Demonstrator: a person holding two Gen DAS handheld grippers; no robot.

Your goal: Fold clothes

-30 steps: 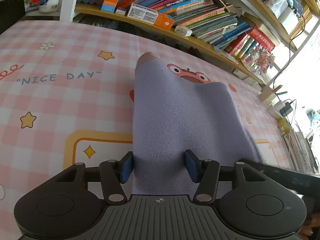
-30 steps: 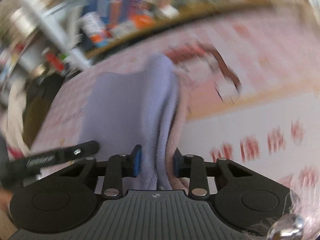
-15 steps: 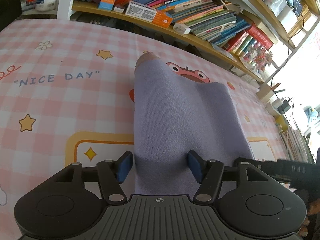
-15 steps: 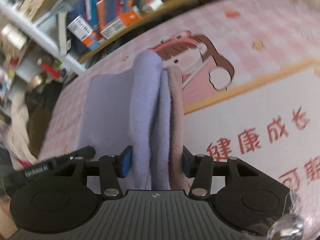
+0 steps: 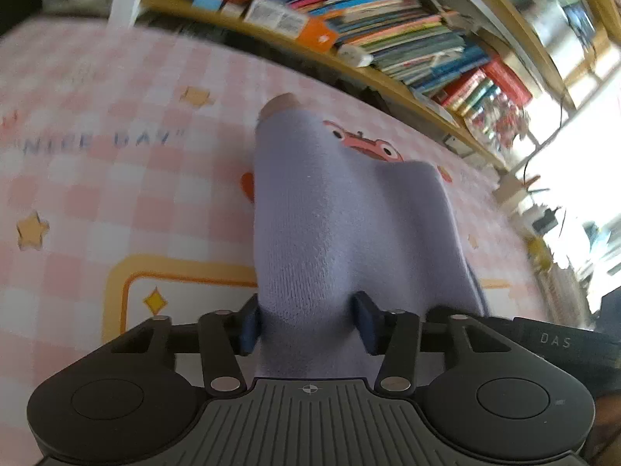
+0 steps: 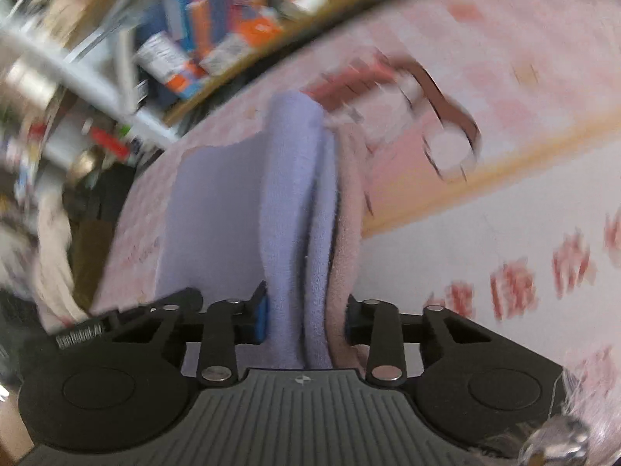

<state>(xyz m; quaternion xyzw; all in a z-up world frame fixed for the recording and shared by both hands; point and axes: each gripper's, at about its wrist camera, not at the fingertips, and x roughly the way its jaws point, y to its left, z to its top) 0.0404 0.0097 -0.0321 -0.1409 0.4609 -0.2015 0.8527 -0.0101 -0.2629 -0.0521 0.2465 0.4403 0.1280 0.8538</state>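
Gripping lavender garment [image 5: 341, 225]: both grippers' jaws.

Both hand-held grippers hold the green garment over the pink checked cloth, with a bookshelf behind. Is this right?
Not quite: the garment is lavender, not green, as the left wrist view shows. The rest stands: the left hand-held gripper and right hand-held gripper hold it over the pink checked cloth, bookshelf behind.

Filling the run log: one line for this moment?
left gripper: shut on lavender garment | right gripper: shut on its folded edge | pink checked mat beneath
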